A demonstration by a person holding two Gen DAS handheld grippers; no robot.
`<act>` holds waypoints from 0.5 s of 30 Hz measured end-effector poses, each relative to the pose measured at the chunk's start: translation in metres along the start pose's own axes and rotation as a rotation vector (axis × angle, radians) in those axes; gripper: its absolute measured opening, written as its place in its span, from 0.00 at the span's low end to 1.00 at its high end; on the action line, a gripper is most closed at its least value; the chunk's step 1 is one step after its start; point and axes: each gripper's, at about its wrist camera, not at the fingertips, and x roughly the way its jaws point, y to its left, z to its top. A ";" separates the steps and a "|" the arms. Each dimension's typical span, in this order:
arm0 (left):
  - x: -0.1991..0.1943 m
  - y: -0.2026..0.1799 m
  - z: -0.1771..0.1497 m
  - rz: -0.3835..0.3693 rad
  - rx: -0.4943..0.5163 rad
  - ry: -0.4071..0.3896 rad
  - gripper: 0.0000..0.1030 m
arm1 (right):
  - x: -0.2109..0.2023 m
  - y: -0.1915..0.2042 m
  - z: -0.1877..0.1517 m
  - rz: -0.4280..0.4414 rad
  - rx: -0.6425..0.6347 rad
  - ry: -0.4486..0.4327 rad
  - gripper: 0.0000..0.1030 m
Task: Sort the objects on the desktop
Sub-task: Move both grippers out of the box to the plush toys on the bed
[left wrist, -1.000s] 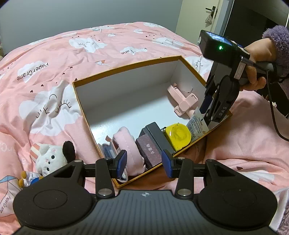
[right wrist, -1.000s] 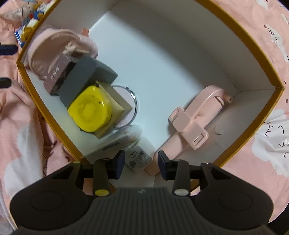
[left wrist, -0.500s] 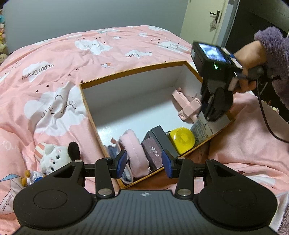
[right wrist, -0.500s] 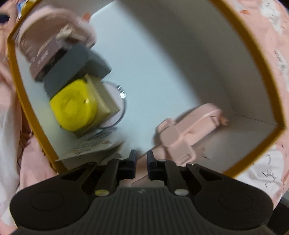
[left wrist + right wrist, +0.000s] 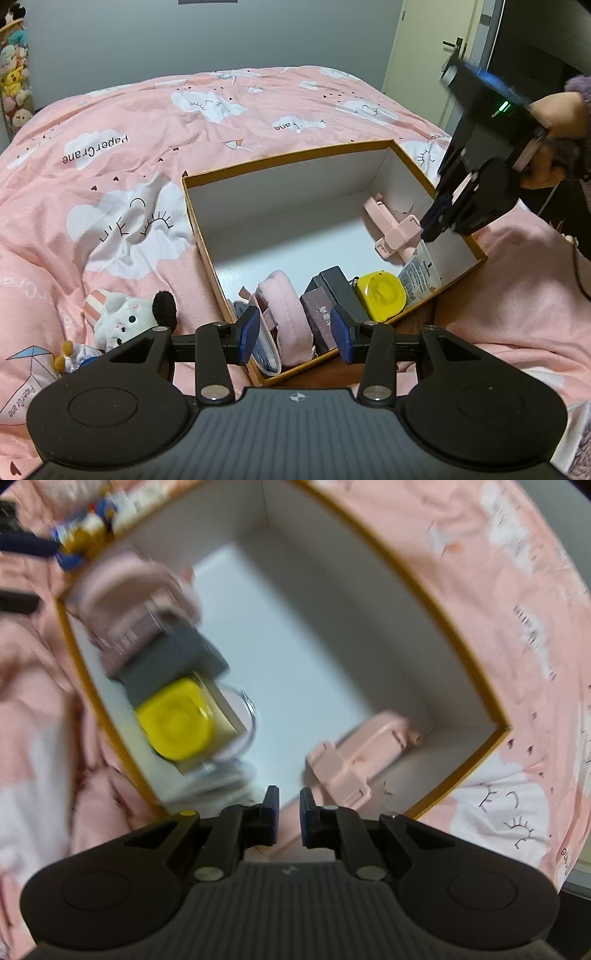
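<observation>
An orange-rimmed cardboard box (image 5: pixel 284 164) with white inner walls sits on the pink cloud-print bed (image 5: pixel 147 122). Along its near side lie a yellow round case (image 5: pixel 382 293), a dark grey box (image 5: pixel 338 284) and a pink padded item (image 5: pixel 282 299); a pink clip holder (image 5: pixel 391 225) rests by the right wall. The right tool (image 5: pixel 289 812), blurred, has fingers nearly together and seems empty; the left tool (image 5: pixel 294 332) is spread apart.

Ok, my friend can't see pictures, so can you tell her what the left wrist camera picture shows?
An open cardboard box sits on a pink cloud-print bedspread, holding a yellow round case, dark boxes and a pink phone holder. The right gripper, held by a hand, reaches over the box's right edge; the left gripper is open up front, a plush toy beside it.
</observation>
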 end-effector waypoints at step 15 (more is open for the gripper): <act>-0.018 0.013 -0.010 0.048 -0.075 0.018 0.48 | -0.041 0.109 0.024 0.182 0.089 -0.400 0.31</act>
